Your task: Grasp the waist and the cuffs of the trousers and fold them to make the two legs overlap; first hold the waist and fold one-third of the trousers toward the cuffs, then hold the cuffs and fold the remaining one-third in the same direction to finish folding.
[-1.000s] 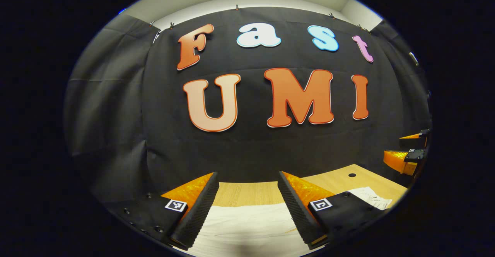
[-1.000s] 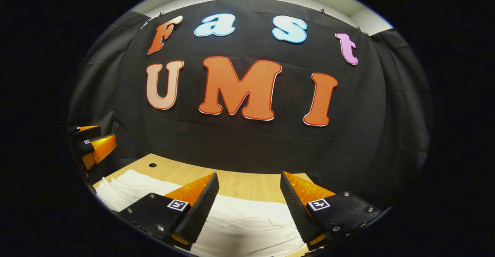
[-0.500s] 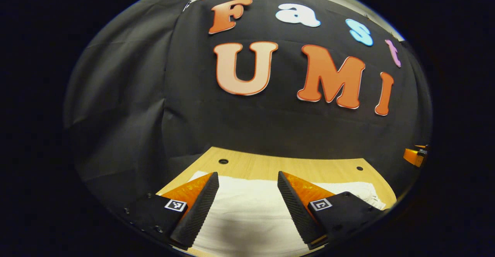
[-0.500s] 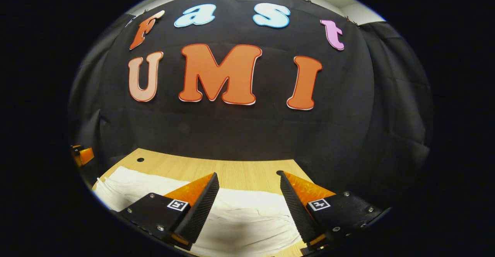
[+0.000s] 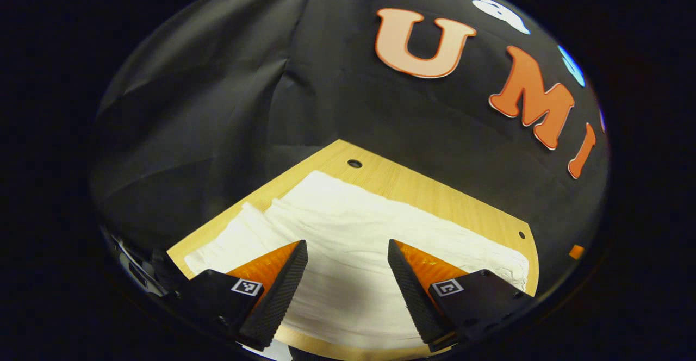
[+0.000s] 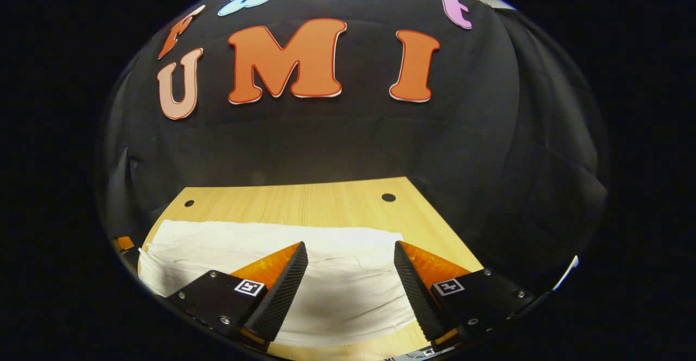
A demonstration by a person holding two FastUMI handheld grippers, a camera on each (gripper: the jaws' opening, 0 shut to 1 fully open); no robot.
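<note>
White trousers (image 5: pixel 353 214) lie flat in a long band across the wooden table (image 5: pixel 435 192). In the left gripper view my left gripper (image 5: pixel 346 244) hovers open above the near part of the cloth, nothing between its fingers. The cloth's left end (image 5: pixel 244 225) looks gathered. In the right gripper view the same trousers (image 6: pixel 244 241) stretch leftward, their right end (image 6: pixel 389 241) lying just beyond my right gripper (image 6: pixel 349 247), which is open and holds nothing. I cannot tell whether either gripper touches the cloth.
The tabletop (image 6: pixel 304 203) has small round holes near its far corners (image 6: pixel 388 197) (image 5: pixel 354 163). Black cloth walls close in behind and beside the table. A bit of the other gripper shows at the edge (image 5: pixel 576 251) (image 6: pixel 125 241).
Both views have tipped downward, so much more of the table and trousers shows. The left view has also swung left. Both grippers stayed open.
</note>
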